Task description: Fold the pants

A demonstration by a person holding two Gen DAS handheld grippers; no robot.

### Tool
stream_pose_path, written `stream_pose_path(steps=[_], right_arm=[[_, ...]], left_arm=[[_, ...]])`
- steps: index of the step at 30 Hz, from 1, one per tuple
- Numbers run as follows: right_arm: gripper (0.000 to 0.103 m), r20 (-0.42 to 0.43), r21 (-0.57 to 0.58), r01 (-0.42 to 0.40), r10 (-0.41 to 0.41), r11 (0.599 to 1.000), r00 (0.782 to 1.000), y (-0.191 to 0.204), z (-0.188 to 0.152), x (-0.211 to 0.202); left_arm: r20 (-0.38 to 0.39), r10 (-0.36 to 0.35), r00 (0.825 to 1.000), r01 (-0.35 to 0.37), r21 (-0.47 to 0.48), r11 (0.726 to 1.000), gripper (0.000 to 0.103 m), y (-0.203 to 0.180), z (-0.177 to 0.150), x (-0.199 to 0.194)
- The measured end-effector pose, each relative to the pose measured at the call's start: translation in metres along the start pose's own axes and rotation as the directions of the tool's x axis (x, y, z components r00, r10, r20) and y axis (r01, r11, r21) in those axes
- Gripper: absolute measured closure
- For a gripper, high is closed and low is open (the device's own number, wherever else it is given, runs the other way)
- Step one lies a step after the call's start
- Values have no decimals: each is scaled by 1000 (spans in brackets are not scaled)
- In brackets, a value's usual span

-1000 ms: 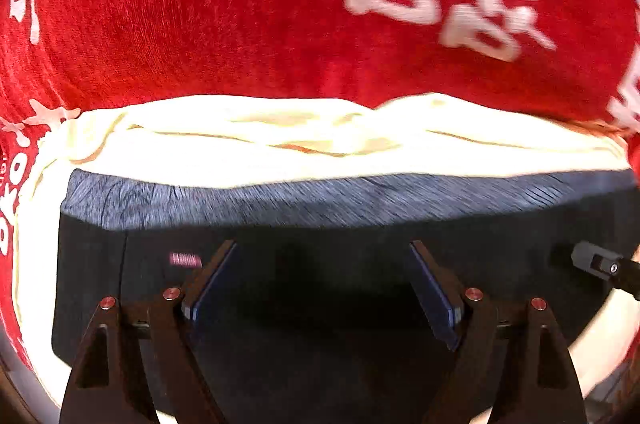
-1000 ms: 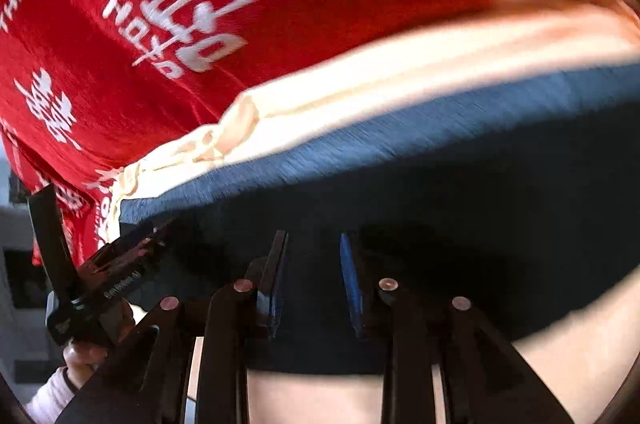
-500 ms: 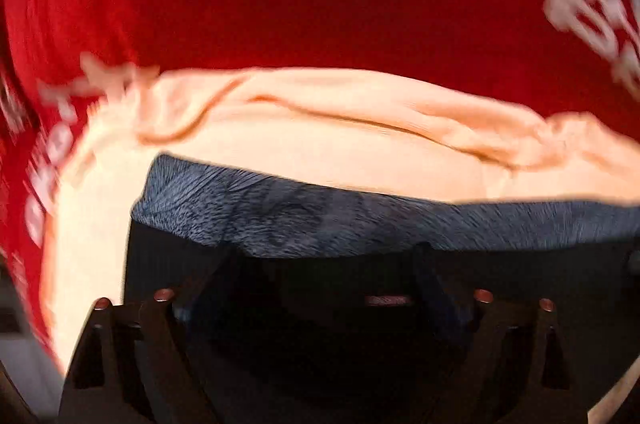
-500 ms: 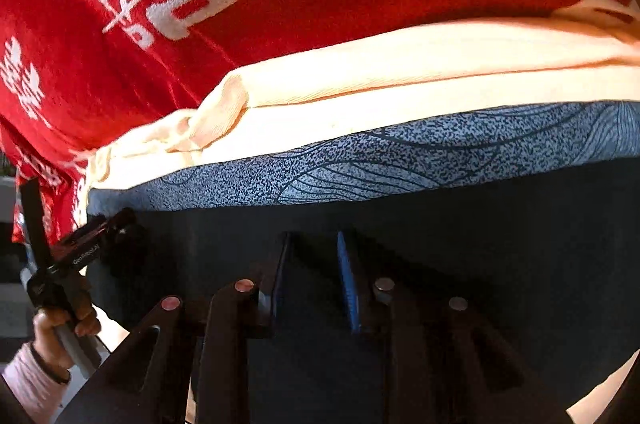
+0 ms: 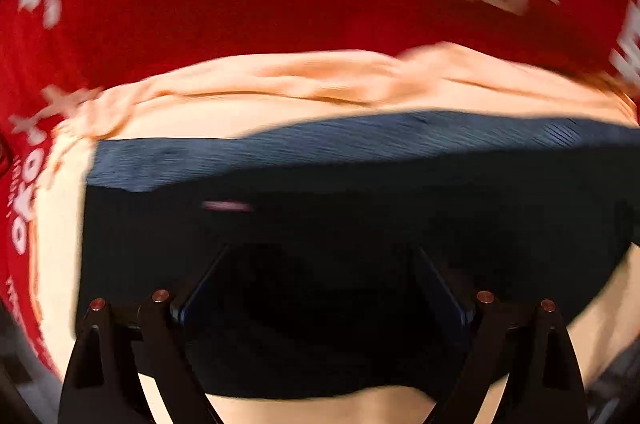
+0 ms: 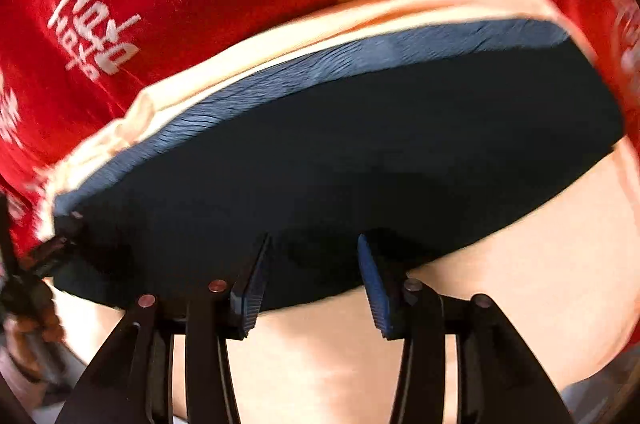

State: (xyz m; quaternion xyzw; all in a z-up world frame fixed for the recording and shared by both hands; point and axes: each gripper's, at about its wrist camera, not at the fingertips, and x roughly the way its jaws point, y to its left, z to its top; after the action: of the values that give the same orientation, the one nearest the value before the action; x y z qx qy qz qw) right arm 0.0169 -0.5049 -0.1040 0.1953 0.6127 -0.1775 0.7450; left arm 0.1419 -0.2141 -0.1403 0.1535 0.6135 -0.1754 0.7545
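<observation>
Folded dark pants [image 6: 340, 151] on cream cloth [image 6: 500, 284]; R gripper [image 6: 312, 276] just opening at pants' near edge, nothing clamped; L gripper [image 5: 320, 284] wide apart over pants.

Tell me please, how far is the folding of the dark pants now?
Done: the dark pants lie as a flat, compact folded block on the cream cloth, grey waistband along the far edge. In hand: nothing; the left gripper is open, and the right gripper has just been opening over the near edge. Left: perhaps one more fold; I cannot tell.
</observation>
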Motion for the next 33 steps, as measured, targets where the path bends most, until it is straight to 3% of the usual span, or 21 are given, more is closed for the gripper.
stream_pose_path(steps=[4, 6, 7, 9, 13, 16, 21, 29, 33], right_arm=[[55, 34, -87, 60, -57, 994, 998, 1, 1, 9], [55, -7, -141, 87, -89, 986, 996, 1, -4, 25], [55, 22, -151, 88, -86, 985, 996, 1, -8, 23], [55, 27, -168, 88, -85, 982, 996, 1, -12, 20], [55, -7, -145, 46, -48, 988, 999, -12, -21, 15], [55, -40, -104, 39, -43, 994, 998, -25, -29, 11], [55, -1, -68, -6, 6, 998, 1000, -26, -37, -3], [55, 26, -179, -51, 57, 983, 998, 22, -18, 5], [53, 4, -269, 16, -16, 963, 1000, 30, -24, 23]], left_arm=[[-14, -49, 999, 50, 85, 995, 11, -68, -19, 4], [-48, -57, 997, 62, 105, 993, 11, -90, -32, 12], [-47, -42, 998, 47, 105, 993, 11, -98, -42, 15], [1, -18, 1000, 18, 86, 996, 11, -100, -50, 9], [-20, -30, 999, 31, 67, 997, 11, -92, -55, 7], [-14, -1, 1000, 2, 94, 996, 11, -94, -56, 9], [14, 39, 999, -40, 115, 993, 11, -112, -58, 2], [7, 65, 998, -65, 97, 993, 11, -117, -51, 7], [5, 70, 998, -70, 94, 993, 11, -137, -35, 20]])
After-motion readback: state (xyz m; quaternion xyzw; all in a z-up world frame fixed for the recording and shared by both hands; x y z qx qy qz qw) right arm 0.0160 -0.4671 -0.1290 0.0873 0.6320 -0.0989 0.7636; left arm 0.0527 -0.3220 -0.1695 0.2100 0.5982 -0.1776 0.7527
